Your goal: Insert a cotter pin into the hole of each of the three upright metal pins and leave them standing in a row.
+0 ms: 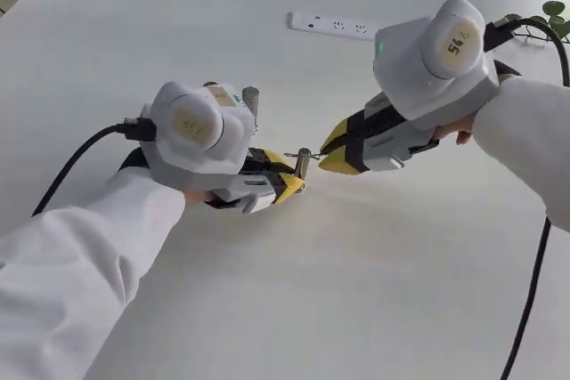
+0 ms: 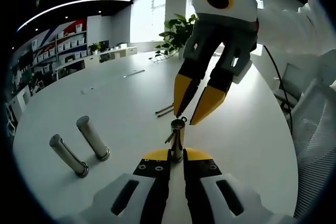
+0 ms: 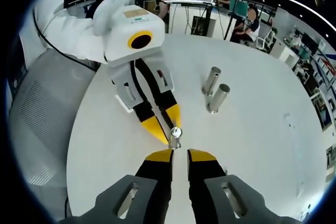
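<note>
— Where's the pin I'm working on?
— Your left tool point(image 1: 297, 182) is clamped on the upright metal pin point(image 1: 303, 164), out in the middle of the tabletop point(image 1: 374, 264), well clear of every edge. Your right tool point(image 1: 328, 156) faces it, jaws a little apart, tips just beside the pin's top.
— What do the tool cameras add?
— Your left gripper view shows a thin cotter pin point(image 2: 169, 138) sticking out of the pin's side just under its top. Spare cotter pins point(image 2: 164, 110) lie beyond it, and two other pins point(image 2: 93, 138) stand to the left, near the tabletop's curved edge. The head view adds a power strip point(image 1: 331, 24) toward the far edge. The held pin is a short, shiny grey cylinder.
</note>
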Tool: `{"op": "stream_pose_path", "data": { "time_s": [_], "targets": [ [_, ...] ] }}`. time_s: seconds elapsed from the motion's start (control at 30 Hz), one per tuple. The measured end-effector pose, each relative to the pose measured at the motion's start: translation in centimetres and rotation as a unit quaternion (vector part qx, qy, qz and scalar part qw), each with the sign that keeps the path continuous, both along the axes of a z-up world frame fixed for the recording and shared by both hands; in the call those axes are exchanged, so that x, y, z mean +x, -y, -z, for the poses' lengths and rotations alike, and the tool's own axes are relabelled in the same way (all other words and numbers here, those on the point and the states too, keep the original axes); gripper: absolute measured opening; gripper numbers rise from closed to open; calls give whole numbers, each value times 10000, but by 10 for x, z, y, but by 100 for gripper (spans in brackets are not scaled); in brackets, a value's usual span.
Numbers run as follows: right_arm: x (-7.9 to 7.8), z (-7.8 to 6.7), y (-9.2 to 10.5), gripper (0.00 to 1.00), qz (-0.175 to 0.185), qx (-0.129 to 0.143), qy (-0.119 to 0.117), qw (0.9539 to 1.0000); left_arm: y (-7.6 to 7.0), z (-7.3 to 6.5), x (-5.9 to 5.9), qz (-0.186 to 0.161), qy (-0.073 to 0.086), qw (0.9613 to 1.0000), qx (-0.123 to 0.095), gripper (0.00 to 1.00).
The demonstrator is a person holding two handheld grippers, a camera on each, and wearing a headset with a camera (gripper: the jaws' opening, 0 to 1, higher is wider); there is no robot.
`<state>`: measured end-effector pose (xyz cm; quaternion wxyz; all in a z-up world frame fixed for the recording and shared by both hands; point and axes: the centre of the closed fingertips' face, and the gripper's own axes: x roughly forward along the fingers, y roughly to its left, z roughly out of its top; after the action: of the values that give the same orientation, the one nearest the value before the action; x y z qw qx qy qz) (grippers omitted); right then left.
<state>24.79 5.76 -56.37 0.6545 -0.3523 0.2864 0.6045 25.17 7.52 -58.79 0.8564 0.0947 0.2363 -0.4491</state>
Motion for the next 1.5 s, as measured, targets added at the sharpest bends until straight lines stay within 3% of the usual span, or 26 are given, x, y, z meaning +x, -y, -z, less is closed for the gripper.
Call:
{"op": "stream_pose_path", "data": {
  "time_s": [0.1, 0.47, 0.53, 0.6, 0.67, 0.73, 0.8, 0.83, 0.9, 0.97, 1.2, 1.27, 1.33, 1.5],
  "targets": [
    [-1, -1, -4, 0, 14, 68, -43, 10000, 0, 0, 0, -7, -10, 10000, -15, 7],
    [-4, 0, -8, 3, -67, 31, -13, 10000, -1, 0, -2, 17, -53, 10000, -52, 10],
    [-3, 1, -7, 12, 9, 59, 4, 10000, -3, 0, -5, 49, -74, 9999, -66, 17],
    [-4, 1, -8, 15, 122, 177, -97, 9997, -5, -1, -9, 86, -190, 9997, -132, 29],
    [-6, 2, -13, 15, 331, 451, -285, 9980, -7, -6, -13, 131, -173, 9995, -226, 39],
    [-7, 5, -14, 17, 405, 560, -378, 9969, -12, -9, -16, 148, -149, 9995, -233, 48],
    [-8, 9, -16, 17, 513, 675, -461, 9953, -18, -13, -19, 59, -231, 9988, -420, 57],
    [-9, 11, -17, 18, 563, 713, -525, 9945, -21, -14, -21, 101, -204, 9989, -414, 60],
    [-10, 14, -21, 18, 707, 903, -644, 9913, -28, -16, -26, 116, -207, 9988, -425, 68],
    [-11, 16, -24, 18, 826, 1072, -758, 9879, -33, -20, -31, 127, -250, 9979, -582, 76],
    [-10, 28, -28, 16, 1019, 1214, -926, 9830, -38, -34, -43, 226, -205, 9966, -764, 99],
    [-9, 31, -29, 16, 1037, 1235, -940, 9824, -34, -44, -49, 451, -25, 9951, -878, 99],
    [-8, 32, -29, 15, 1065, 1250, -908, 9822, -31, -53, -52, 430, -94, 9929, -1103, 99],
    [-4, 35, -27, 6, 1120, 1212, -854, 9826, -33, -52, -57, 528, -100, 9938, -970, 99]
  ]
}}
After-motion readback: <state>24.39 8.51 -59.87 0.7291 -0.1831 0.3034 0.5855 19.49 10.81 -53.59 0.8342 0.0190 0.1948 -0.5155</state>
